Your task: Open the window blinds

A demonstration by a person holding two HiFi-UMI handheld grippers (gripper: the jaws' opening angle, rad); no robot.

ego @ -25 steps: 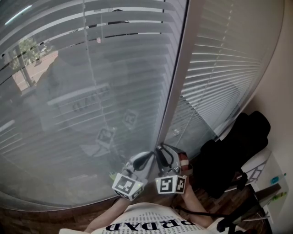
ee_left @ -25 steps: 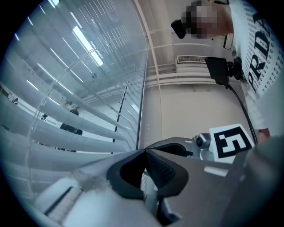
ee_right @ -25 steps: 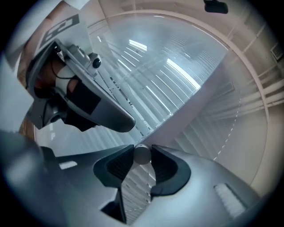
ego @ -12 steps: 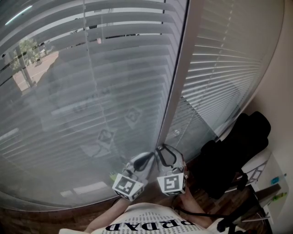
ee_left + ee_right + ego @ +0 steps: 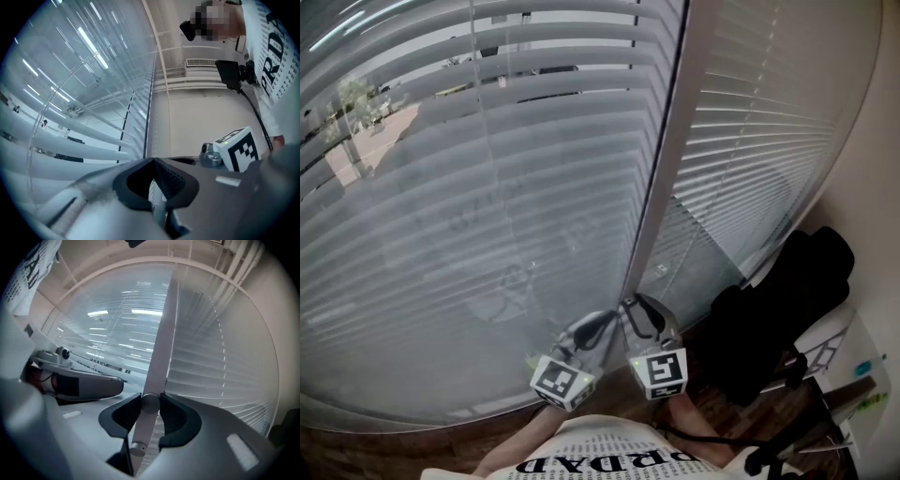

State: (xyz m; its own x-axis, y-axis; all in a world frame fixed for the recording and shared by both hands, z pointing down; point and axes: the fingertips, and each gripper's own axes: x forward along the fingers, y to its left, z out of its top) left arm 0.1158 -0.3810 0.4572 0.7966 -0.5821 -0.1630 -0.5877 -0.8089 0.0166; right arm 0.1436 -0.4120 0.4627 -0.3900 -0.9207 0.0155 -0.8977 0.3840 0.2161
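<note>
Blinds [image 5: 506, 169] on the left window are partly open, with the street showing between the upper slats; more twisting seems needed. Right gripper [image 5: 150, 401] clamps the wand [image 5: 142, 427]; left gripper [image 5: 153, 165] is closed and empty.

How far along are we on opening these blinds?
Partly done: the left blind slats are tilted enough to show the outdoors through their gaps. In hand: the right gripper is clamped on the tilt wand. Left to do: the right blind looks closed.
</note>
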